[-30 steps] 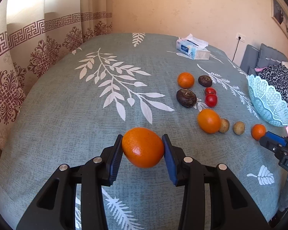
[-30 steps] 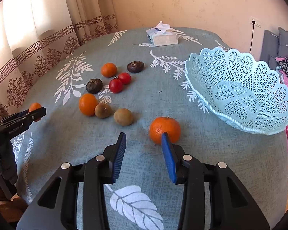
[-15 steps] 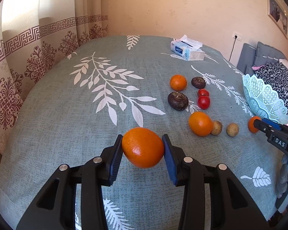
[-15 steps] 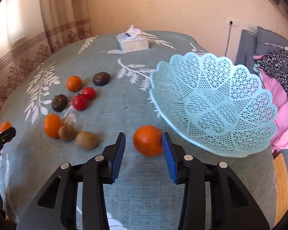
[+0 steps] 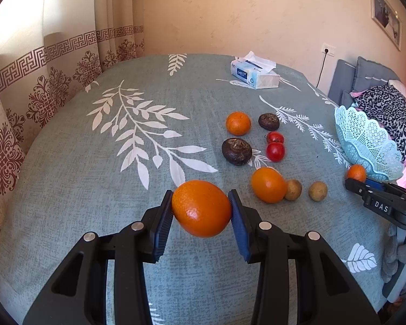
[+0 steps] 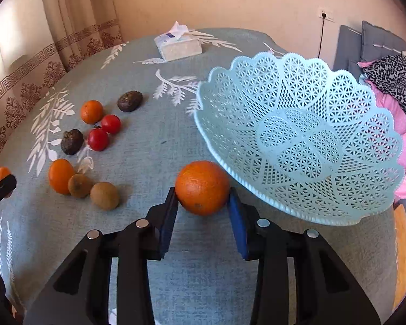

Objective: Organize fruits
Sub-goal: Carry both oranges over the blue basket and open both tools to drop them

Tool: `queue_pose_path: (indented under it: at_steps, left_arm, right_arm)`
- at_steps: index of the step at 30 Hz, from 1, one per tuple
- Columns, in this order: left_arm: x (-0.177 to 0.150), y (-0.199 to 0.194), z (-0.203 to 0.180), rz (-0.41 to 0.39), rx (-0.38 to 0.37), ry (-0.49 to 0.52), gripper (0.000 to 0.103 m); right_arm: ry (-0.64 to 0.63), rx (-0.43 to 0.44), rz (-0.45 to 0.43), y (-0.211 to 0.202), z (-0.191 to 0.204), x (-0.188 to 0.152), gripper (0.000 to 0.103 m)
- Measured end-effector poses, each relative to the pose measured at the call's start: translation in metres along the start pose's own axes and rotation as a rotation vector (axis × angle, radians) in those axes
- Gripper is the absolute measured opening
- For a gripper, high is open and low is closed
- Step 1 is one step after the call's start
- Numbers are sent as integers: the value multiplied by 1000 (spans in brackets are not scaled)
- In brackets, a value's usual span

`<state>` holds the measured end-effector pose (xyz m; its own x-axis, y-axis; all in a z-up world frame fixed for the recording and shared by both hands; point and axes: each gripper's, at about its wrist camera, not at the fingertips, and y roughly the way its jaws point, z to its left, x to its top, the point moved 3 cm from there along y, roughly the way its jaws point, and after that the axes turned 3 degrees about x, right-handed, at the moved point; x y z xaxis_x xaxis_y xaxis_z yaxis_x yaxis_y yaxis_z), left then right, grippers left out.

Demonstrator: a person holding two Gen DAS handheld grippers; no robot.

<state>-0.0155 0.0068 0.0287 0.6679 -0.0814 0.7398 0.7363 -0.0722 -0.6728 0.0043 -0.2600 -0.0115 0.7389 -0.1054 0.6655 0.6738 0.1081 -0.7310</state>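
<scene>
Your left claw [image 5: 202, 211] grips a large orange [image 5: 201, 208] clear of the desk [image 5: 67, 178], pads pinching its sides so it hangs free for carrying. Your right claw [image 6: 203, 203] brackets a second orange [image 6: 202, 187]; both pads look pressed to its sides, so it reads as clamped, though whether it is lifted or resting on the cloth I cannot tell. It sits just beside the near rim of the blue basket [image 6: 370, 189], likely the drop point. The remaining fruit, two oranges, two tomatoes [image 6: 104, 132], two dark fruits and two brown ones, lies in a loose cluster to the left. A second ago the right claw stood open short of that orange, with the basket farther off; half a second ago it straddled it. The left orange's grip is unchanged, but the view has shifted.
</scene>
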Motion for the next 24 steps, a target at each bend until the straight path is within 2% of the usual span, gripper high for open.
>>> queue_pose_path:
  at_steps: [5, 8, 14, 24]
  left_arm:
    - [10, -1, -14, -18, -15, 28, 41]
    - [17, -2, -25, -29, -27, 47, 41]
    - [31, -1, -53, -40, -65, 88, 41]
    - [51, 7, -107, -45, -123, 163, 41]
  right_arm:
    - [-38, 47, -57, -26, 17, 6, 38]
    - [-38, 45, -95, -38, 18, 13, 38]
    - [-29, -44, -178, -55, 0, 26, 38]
    - [51, -167, -187, -48, -50, 32, 38]
